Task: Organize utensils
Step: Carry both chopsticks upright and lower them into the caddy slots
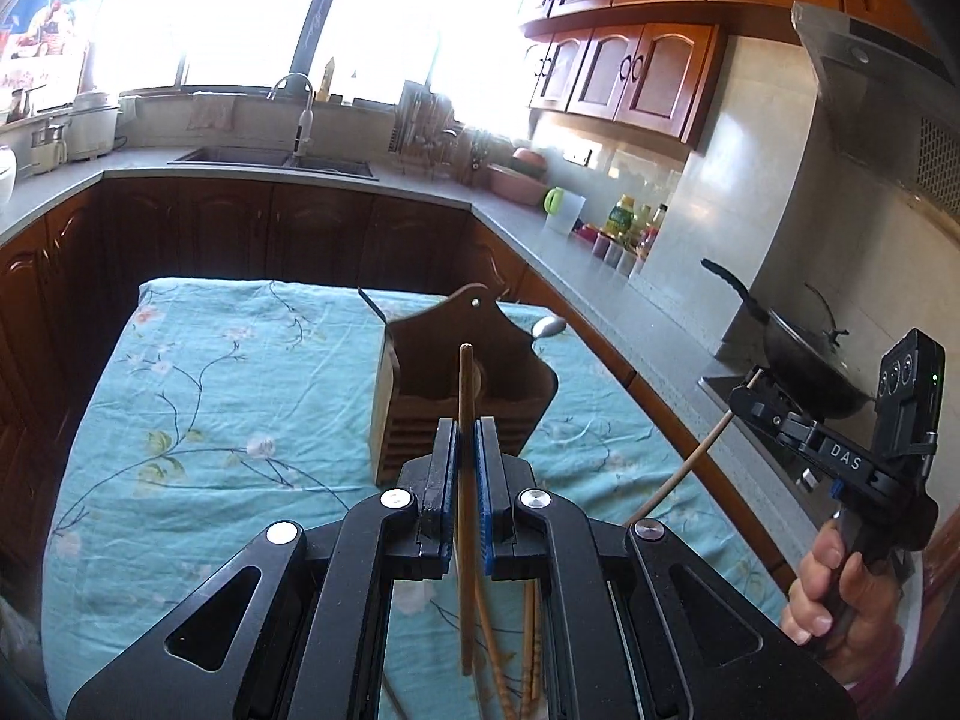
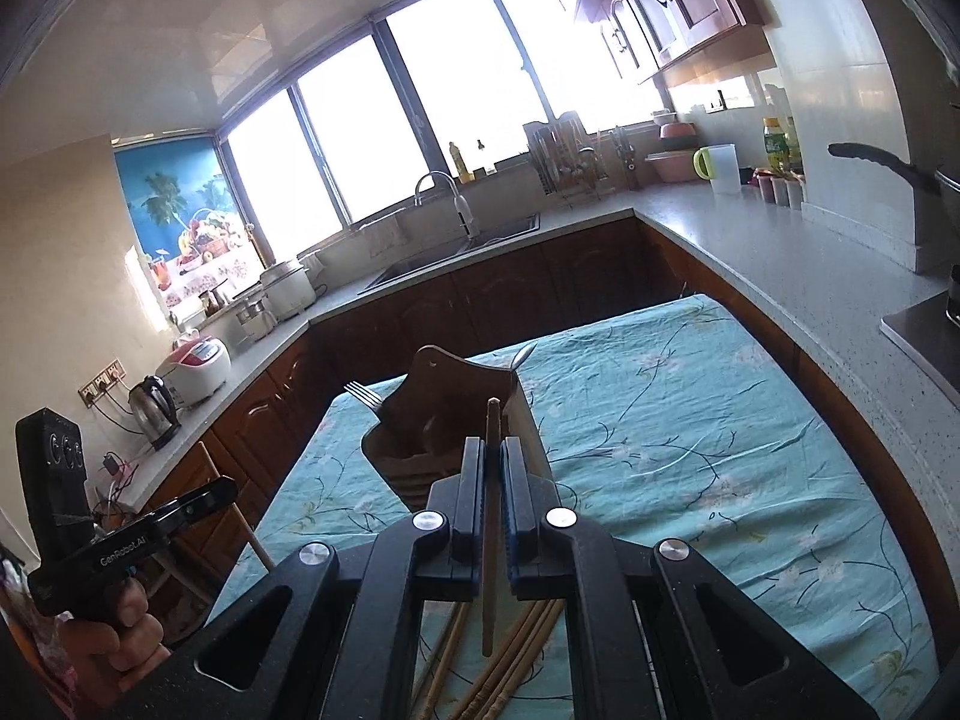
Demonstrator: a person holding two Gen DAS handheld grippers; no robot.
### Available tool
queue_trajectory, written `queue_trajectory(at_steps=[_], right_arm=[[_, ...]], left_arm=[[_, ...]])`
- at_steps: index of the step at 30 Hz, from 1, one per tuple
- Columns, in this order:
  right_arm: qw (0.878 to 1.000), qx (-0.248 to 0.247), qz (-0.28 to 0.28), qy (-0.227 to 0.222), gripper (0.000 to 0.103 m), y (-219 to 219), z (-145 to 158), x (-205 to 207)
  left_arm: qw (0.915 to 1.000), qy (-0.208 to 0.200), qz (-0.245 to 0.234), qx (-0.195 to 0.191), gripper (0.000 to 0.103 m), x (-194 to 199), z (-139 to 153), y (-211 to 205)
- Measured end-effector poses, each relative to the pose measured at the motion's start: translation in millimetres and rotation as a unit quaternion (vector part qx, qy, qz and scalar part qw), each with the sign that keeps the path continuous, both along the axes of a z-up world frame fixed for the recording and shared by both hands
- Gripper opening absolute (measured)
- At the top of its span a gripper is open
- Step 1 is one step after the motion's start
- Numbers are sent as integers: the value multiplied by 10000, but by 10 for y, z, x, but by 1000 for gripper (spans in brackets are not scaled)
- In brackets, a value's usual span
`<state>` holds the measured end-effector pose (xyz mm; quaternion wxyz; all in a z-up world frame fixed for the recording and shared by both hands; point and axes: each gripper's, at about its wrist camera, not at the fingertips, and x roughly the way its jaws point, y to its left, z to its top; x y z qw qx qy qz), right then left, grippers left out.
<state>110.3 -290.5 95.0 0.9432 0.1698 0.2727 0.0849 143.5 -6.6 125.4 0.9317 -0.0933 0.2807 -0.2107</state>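
Wooden holder (image 1: pixel 462 384) stands upright on the cloth (fork (image 2: pixel 363 396), spoon (image 1: pixel 549 327) inside); loose chopsticks (image 2: pixel 510 660) lie nearer.

Both wrist cams looked forward along their claws, close above the worktop (image 1: pixel 198 360). Shared: wooden holder (image 1: pixel 462 384) (image 2: pixel 456 420), far sink (image 1: pixel 270 159) (image 2: pixel 456 252).

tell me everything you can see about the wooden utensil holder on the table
The wooden utensil holder is brown, with a tall back panel that rises to a curved peak with a small hanging hole, and a lower front with horizontal slats near its base. It looks divided into compartments. It stands upright on the blue floral tablecloth. A fork sticks up at one side and a spoon at the other. Neither gripper touches it.
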Motion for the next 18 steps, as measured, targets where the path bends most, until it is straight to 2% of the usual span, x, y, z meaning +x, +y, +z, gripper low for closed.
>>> queue_trajectory(at_steps=[11, 18], right_arm=[[9996, 24, -67, -274, 5, -47, 212, 130], [9976, 69, -190, -656, 5, -107, 502, 295]], left_arm=[[9992, -327, 156, -162, 5, 134, 223, 7], [9957, -786, 376, -321, 5, 379, 584, 36]])
